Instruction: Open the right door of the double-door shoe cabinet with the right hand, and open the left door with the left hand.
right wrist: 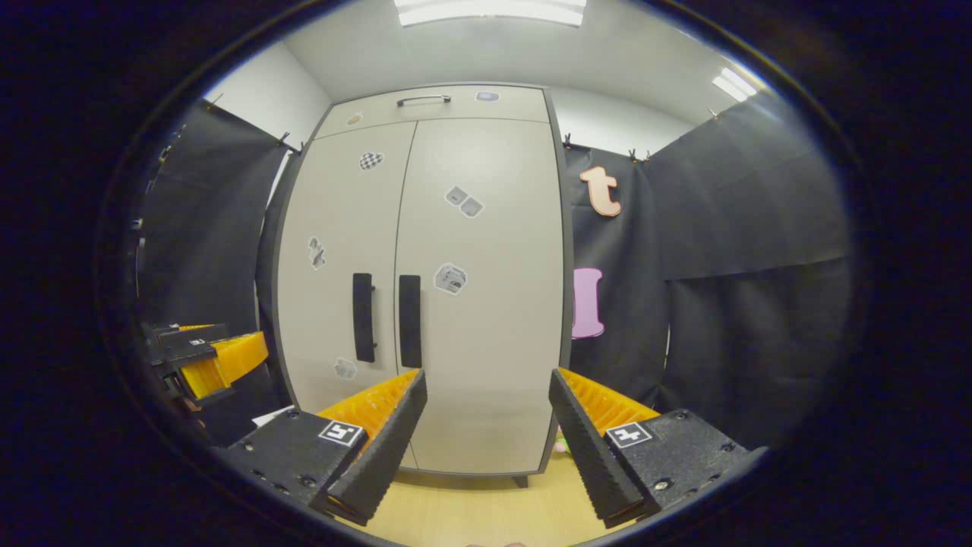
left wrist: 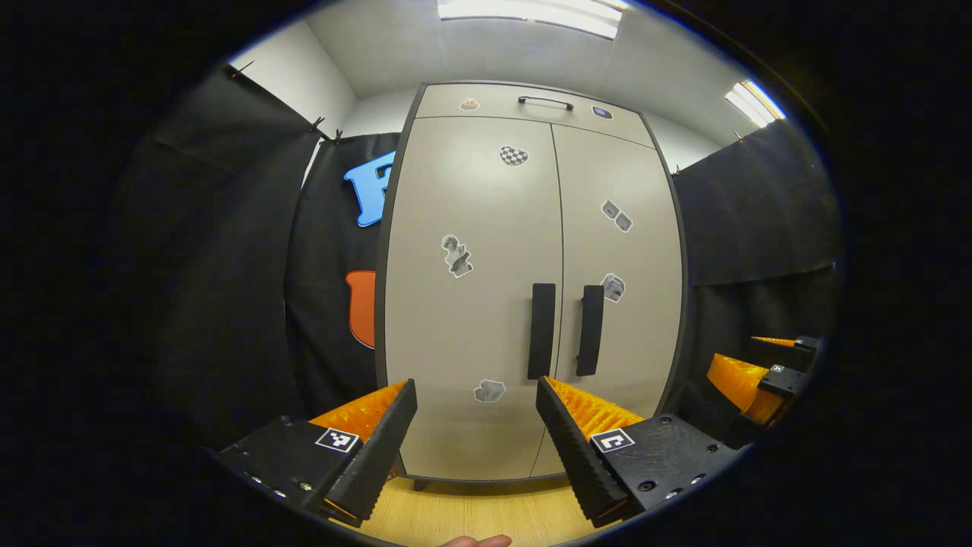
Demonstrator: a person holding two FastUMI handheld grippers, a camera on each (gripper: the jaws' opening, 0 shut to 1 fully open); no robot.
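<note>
Tall beige double-door shoe cabinet (left wrist: 531,281) ahead of both jaw pairs, doors shut. Left gripper (left wrist: 477,437) spread wide, left door's black bar handle (left wrist: 541,330) just above its gap. Right gripper (right wrist: 487,433) likewise wide; right handle (right wrist: 410,321) up-left of it, probably staged for approach

You are standing in a recording booth set up inside an office-like room, not a home. Black cloth (right wrist: 729,213) hangs clipped on both sides of the beige shoe cabinet (left wrist: 486,304), closing it in. Above the cabinet, plain white walls (right wrist: 607,121) meet a white ceiling with long strip lights (left wrist: 531,11). Below the cabinet runs a pale wood-look floor (right wrist: 486,509). Small stickers (left wrist: 457,256) dot the cabinet's doors, the mark of a staged test prop.
</note>
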